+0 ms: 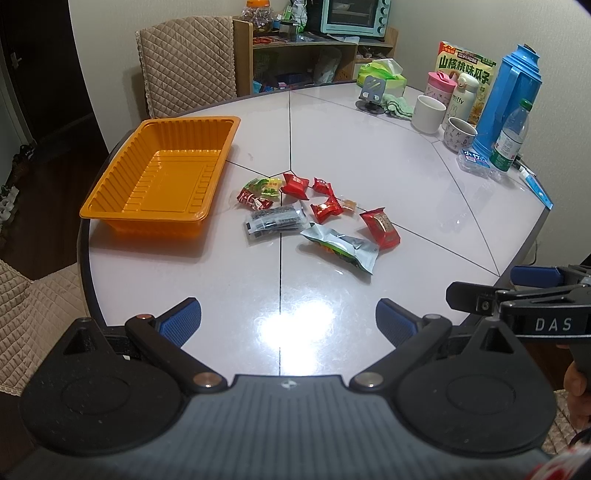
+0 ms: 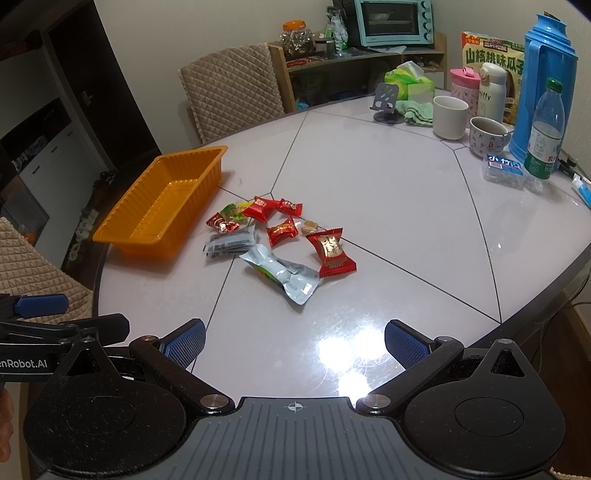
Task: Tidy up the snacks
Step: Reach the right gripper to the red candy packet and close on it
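1. Ahead of both sets of spread, empty fingers, left gripper (image 1: pixel 288 325) and right gripper (image 2: pixel 294 343), small foil-wrapped snack packets (image 1: pixel 317 212) lie clustered on the pale glossy surface (image 1: pixel 369 155).
2. They look light, crinkly and slippery; pinch each across its middle.
3. Beyond the left fingers, the ribbed orange plastic tray (image 1: pixel 162 173) holds nothing.

Far side of the table (image 1: pixel 369 155) held a blue thermos (image 1: pixel 506 99), water bottle (image 1: pixel 511 136), two cups (image 1: pixel 428 112), tissue pack (image 1: pixel 384 74) and a green cloth (image 1: pixel 397 105). A quilted chair (image 1: pixel 186 70) stood behind; a toaster oven (image 2: pixel 391 22) sat on the shelf (image 2: pixel 354 62).
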